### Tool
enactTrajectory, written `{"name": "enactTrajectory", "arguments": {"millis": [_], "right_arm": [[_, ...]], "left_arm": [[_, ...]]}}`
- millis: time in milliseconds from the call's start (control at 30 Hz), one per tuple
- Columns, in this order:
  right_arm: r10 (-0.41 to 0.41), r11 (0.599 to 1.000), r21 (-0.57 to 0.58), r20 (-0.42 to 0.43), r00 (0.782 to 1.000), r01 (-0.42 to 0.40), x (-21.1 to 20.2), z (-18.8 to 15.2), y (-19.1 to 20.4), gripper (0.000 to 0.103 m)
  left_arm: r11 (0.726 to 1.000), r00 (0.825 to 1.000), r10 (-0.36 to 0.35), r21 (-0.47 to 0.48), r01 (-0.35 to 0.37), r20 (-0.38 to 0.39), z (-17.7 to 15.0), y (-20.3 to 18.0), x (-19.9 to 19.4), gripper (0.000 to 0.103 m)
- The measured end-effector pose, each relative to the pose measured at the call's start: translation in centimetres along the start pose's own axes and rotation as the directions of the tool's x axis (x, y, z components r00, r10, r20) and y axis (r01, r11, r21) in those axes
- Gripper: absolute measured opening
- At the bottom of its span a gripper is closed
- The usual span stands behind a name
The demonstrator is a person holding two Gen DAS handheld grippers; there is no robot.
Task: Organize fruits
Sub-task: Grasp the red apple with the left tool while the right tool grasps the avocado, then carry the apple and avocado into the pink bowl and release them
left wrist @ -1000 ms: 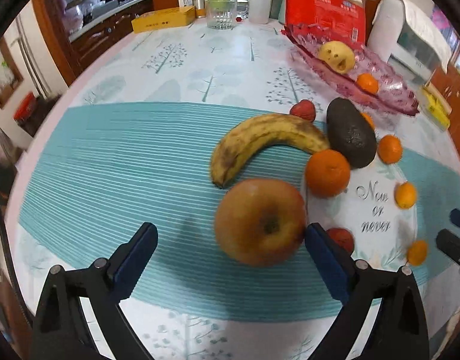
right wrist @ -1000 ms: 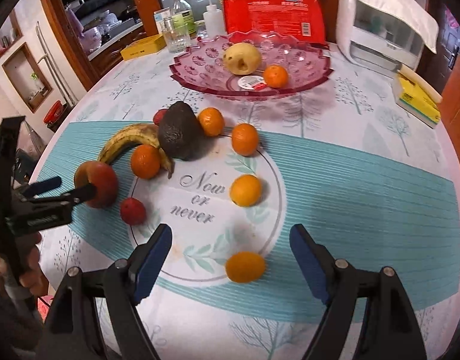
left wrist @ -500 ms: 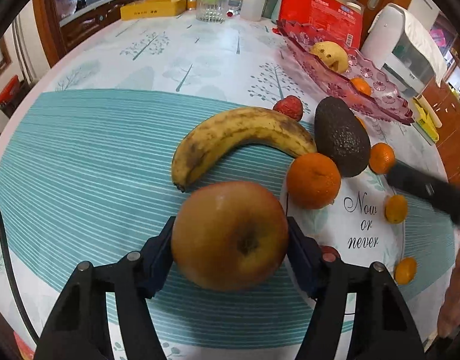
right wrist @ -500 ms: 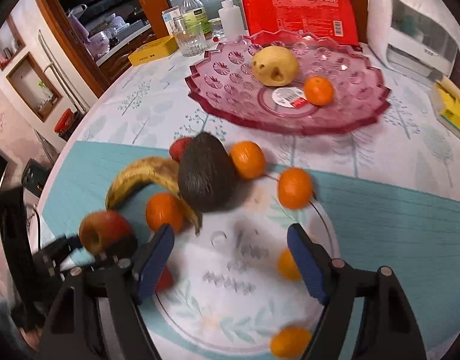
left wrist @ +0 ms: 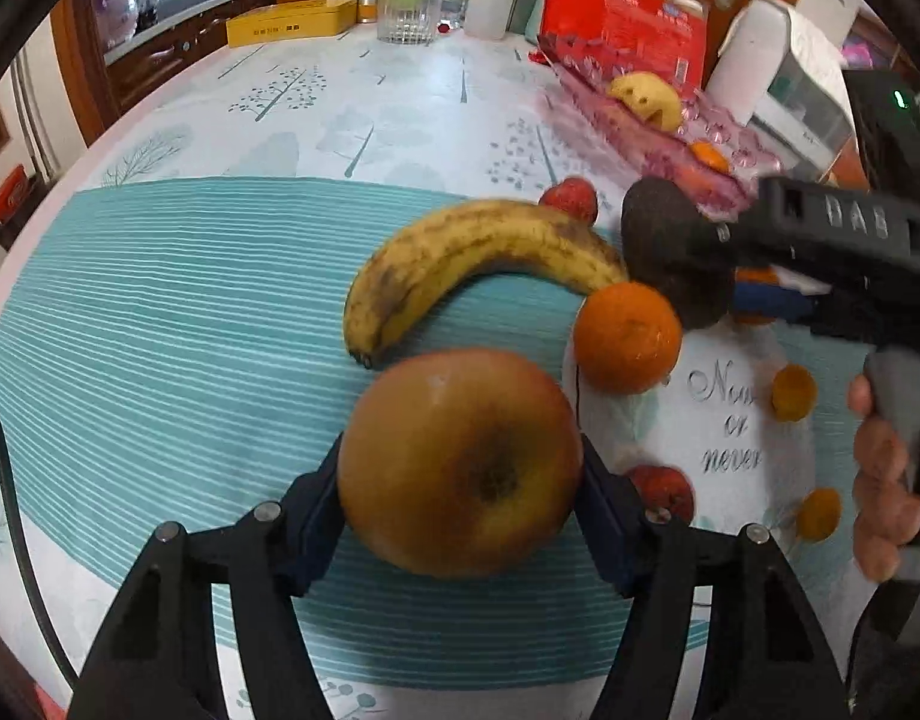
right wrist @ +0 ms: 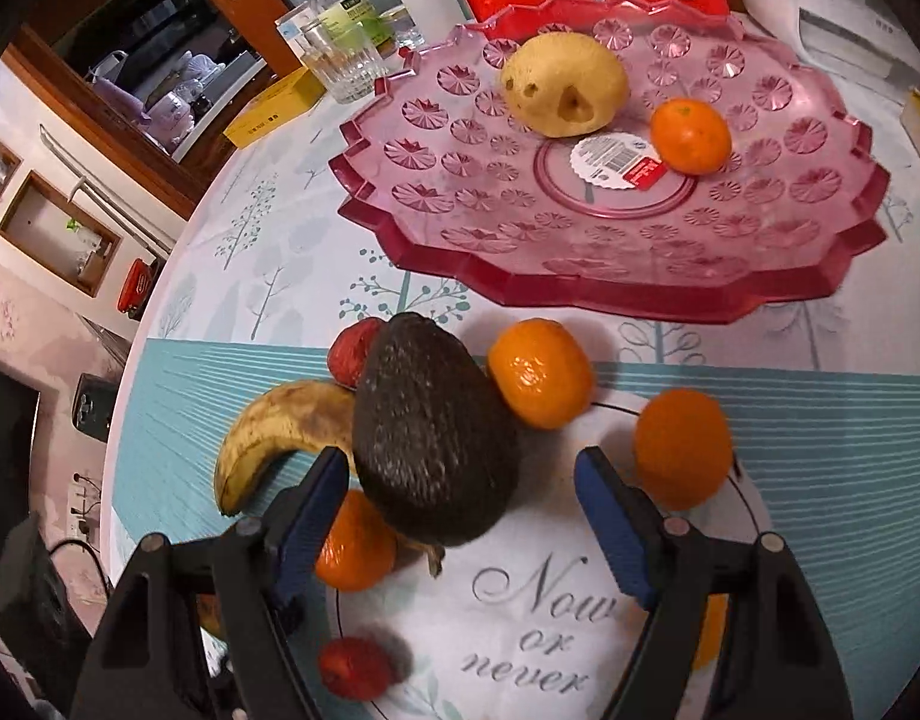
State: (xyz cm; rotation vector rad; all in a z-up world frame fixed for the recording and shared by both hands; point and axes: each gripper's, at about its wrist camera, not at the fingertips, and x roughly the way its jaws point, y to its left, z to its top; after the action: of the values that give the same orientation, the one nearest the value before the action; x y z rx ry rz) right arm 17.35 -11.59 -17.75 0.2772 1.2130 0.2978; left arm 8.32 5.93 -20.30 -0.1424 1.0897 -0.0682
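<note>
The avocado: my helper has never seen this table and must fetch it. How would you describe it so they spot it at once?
Start at the pink dish at the back of the table, then come forward to the fruit on the teal cloth. The avocado lies between the banana and a tangerine. It is the only dark, rough-skinned fruit.

The apple (left wrist: 460,461) was red-gold, the banana (left wrist: 460,258) yellow with brown freckles, the avocado (right wrist: 431,443) near black. The tablecloth (left wrist: 178,324) bore teal stripes; the dish (right wrist: 628,222), upper right, was pink with rosettes.
</note>
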Motion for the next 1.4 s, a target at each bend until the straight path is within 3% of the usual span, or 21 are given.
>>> {"name": "enactTrajectory", "arguments": {"millis": [267, 367, 500, 833, 1000, 1167, 1400], "right_arm": [[0.02, 1.0, 0.017, 0.008, 1.0, -0.02, 0.9, 0.2, 0.0, 0.073], [0.061, 0.998, 0.008, 0.019, 0.998, -0.061, 0.9, 0.1, 0.2, 0.058], [0.045, 0.999, -0.011, 0.035, 0.998, -0.045, 0.8, -0.2, 0.5, 0.058], [0.096, 0.995, -0.011, 0.031, 0.995, -0.096, -1.1, -2.6, -0.4, 0.058], [0.118, 0.993, -0.023, 0.039, 0.992, -0.117, -3.1, -3.9, -0.4, 0.058], [0.141, 0.99, -0.034, 0.077, 0.987, -0.139, -6.7, -3.9, -0.4, 0.058], [0.178, 0.984, -0.051, 0.172, 0.969, -0.171, -14.2, -0.7, -0.4, 0.058]], "left_arm": [[0.999, 1.0, 0.018, 0.048, -0.018, 0.007, -0.3, -0.3, 0.0, 0.066], [0.999, 1.0, 0.014, 0.05, -0.015, 0.009, -0.5, -0.3, -0.1, 0.066], [0.999, 1.0, 0.008, 0.032, -0.008, 0.011, -0.5, 0.0, -0.2, 0.066], [0.996, 1.0, -0.016, -0.084, 0.015, -0.005, -0.8, 2.0, -1.2, 0.066], [0.996, 1.0, 0.002, -0.094, -0.002, 0.003, -0.2, 1.8, -2.8, 0.066], [0.999, 0.999, 0.019, -0.047, -0.018, 0.029, 2.4, 0.3, -6.3, 0.066], [0.995, 0.994, 0.0, 0.098, -0.011, 0.112, 10.7, -3.4, -13.6, 0.066]]}}
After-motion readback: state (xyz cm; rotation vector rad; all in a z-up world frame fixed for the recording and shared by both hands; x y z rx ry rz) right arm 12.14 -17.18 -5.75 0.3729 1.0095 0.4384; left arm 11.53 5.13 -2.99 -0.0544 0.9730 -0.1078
